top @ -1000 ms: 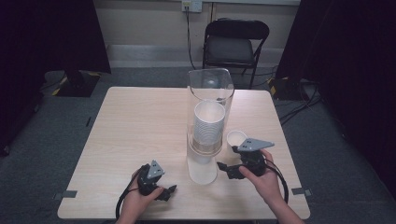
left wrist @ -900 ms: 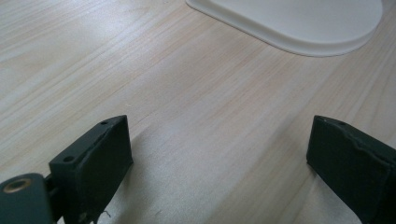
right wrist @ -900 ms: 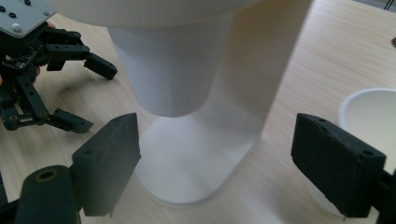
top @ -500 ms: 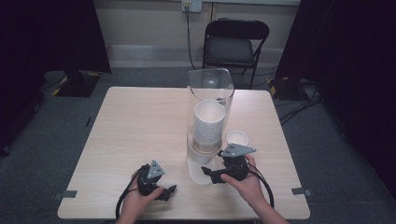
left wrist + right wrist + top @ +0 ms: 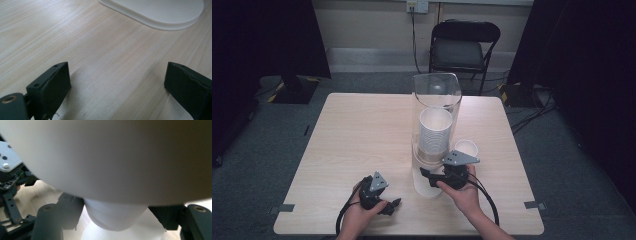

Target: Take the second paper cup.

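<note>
A clear tube dispenser stands mid-table on a white base and holds a stack of white paper cups. My right gripper reaches in at the foot of the dispenser. Its jaws have just been closing, and in the right gripper view both pads sit against the narrow lower end of the lowest cup. One loose paper cup stands upright just right of the dispenser, behind the right hand. My left gripper rests on the table near the front edge, jaws open over bare wood.
The light wooden table has open surface left of the dispenser. A black folding chair stands behind the far edge, with cables on the floor at the right. Each gripper's cable trails toward the front edge.
My right gripper has moved left from beside the loose cup to the dispenser's foot, and its jaws have narrowed around the lowest cup. The left gripper has stayed put.
</note>
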Demonstrator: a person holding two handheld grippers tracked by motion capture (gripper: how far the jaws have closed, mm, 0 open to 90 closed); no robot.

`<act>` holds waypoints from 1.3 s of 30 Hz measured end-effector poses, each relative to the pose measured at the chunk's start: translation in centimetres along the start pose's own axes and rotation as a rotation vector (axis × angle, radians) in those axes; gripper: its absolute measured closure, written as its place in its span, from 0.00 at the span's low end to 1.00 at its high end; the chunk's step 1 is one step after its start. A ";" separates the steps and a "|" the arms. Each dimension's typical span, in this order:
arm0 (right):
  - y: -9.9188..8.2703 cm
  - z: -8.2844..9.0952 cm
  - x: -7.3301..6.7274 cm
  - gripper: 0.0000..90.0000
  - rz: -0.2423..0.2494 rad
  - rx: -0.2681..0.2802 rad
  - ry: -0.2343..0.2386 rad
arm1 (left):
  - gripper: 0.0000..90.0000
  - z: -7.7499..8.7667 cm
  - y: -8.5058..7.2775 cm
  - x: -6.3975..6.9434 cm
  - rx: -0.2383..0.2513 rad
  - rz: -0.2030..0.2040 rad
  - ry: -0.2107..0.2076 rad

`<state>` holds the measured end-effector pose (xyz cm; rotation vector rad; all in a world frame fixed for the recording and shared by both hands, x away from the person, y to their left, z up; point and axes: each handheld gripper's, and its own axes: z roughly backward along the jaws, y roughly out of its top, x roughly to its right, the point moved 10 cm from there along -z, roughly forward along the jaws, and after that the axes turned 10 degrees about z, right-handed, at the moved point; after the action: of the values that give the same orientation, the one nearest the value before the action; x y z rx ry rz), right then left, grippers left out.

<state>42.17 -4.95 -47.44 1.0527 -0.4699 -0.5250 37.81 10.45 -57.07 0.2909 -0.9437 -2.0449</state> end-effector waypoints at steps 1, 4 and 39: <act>-0.2 -0.1 0.1 0.38 0.013 -0.001 -0.011 | 0.07 0.0 0.0 0.0 0.001 0.000 0.000; -0.6 -0.3 0.2 0.40 0.052 0.021 -0.026 | 0.07 0.0 0.0 0.0 0.002 0.002 0.000; -8.9 3.4 2.6 0.38 0.083 -0.184 0.015 | 0.02 -0.2 -0.1 0.4 -0.019 -0.012 -0.010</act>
<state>40.55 -12.37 -53.71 0.8565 -0.4413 -0.4774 37.58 10.12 -57.23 0.2766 -0.9299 -2.0674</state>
